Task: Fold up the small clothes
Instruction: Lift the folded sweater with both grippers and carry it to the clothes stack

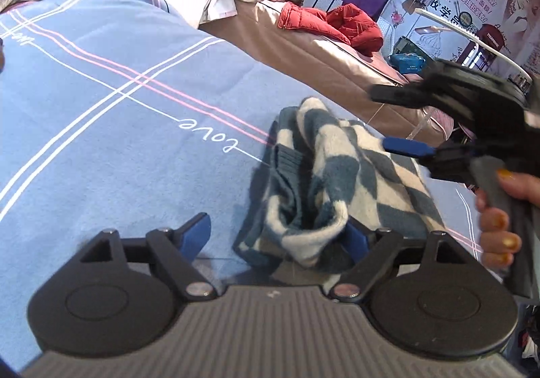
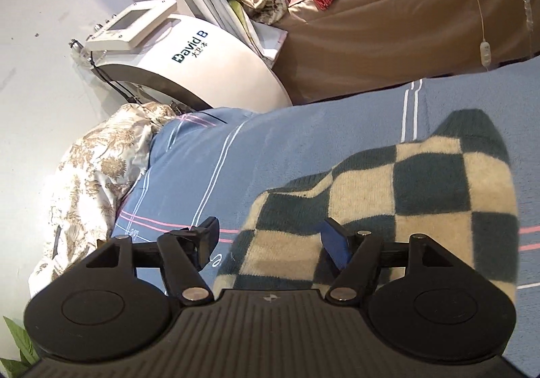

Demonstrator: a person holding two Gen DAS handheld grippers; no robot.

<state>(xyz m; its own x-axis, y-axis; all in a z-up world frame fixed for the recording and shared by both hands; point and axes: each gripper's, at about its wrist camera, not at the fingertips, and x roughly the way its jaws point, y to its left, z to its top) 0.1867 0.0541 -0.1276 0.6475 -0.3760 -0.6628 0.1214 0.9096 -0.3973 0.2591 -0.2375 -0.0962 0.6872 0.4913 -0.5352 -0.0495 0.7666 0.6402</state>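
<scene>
Blue bedspread (image 1: 101, 101) under checkered garment (image 1: 337, 175), between spread left tongs (image 1: 275, 238).

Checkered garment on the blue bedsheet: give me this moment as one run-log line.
item: checkered garment, bunched on blue bedsheet | left hand-held gripper: open, cloth between fingers | right hand-held gripper: open, over garment | fold: unfinished
</scene>
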